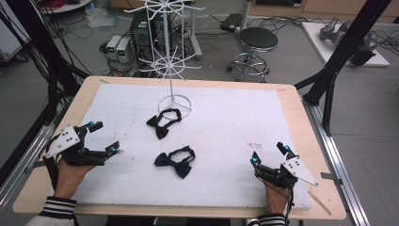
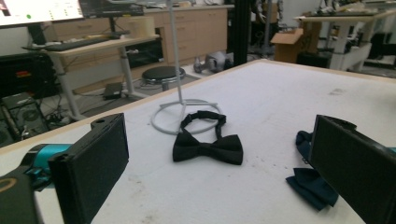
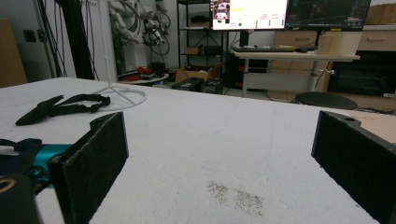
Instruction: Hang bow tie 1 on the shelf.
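Note:
Two bow ties lie on the white mat (image 1: pixel 226 122). The black one (image 1: pixel 162 123) (image 2: pixel 208 148) (image 3: pixel 60 108) rests by the ring base of a white wire stand (image 1: pixel 174 104) (image 2: pixel 184 114) (image 3: pixel 121 95). The darker navy one (image 1: pixel 176 162) lies nearer me, and in the left gripper view this navy tie (image 2: pixel 310 182) is partly hidden behind the right-hand jaw. My left gripper (image 1: pixel 105 137) (image 2: pixel 217 186) is open at the mat's left edge, facing both ties. Near the front right corner, my right gripper (image 1: pixel 269 154) (image 3: pixel 219 154) is open over bare mat, holding nothing.
The mat covers a wooden table (image 1: pixel 301 122) with bare rims. A grey smudge (image 1: pixel 254 146) (image 3: pixel 236 193) marks the mat ahead of the right gripper. The stand's wire arms (image 1: pixel 164 63) spread above the far middle. A stool (image 1: pixel 256 47) and black frame posts (image 1: pixel 343 52) stand beyond.

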A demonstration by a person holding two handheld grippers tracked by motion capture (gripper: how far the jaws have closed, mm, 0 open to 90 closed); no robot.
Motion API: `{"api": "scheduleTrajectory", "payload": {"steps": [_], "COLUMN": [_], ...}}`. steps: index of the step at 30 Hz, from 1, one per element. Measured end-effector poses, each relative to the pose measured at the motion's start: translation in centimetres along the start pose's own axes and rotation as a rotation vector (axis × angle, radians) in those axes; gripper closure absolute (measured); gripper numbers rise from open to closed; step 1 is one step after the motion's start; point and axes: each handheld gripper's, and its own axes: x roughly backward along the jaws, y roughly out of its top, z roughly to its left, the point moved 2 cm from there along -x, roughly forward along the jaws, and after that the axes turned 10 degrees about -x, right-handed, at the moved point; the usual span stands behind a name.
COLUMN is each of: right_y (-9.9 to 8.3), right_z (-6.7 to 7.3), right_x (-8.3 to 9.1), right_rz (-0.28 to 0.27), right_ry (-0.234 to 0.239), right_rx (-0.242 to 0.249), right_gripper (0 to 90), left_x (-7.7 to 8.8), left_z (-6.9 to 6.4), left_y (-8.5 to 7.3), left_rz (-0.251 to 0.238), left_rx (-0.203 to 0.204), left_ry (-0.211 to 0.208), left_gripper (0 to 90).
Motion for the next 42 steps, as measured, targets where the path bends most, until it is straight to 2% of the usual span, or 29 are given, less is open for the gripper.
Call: {"api": "scheduleTrajectory", "payload": {"steps": [6,11,13,23,33,42], "right_y": [0.0,0.0,0.0,0.0,0.0,0.0], "right_z": [0.0,0.0,0.0,0.0,0.0,0.0], "right_x": [0.0,0.0,0.0,0.0,0.0,0.0], "right_rz": [-0.002,-0.002,-0.002,-0.001,-0.004,-0.004], "right_ry": [0.001,0.000,-0.002,-0.002,-0.004,-0.003], "right_rx": [-0.001,-0.002,-0.003,-0.005,-0.005,-0.006], "right_gripper": [3.0,3.0,3.0,3.0,3.0,3.0], "left_x": [-0.4,-1.0,-1.3,-2.4,-4.1,-5.8], "left_z": [0.0,-0.3,-0.4,-1.0,-2.0,-2.9], "left_y": [0.7,1.5,1.8,3.1,3.8,4.7], "left_rz": [0.024,0.059,0.077,0.126,0.171,0.212], "left_rx": [-0.018,-0.045,-0.068,-0.117,-0.139,-0.188], "left_ry": [-0.057,-0.128,-0.139,-0.223,-0.297,-0.373], "left_gripper": [5.3,5.3,5.3,5.3,5.3,5.3]}}
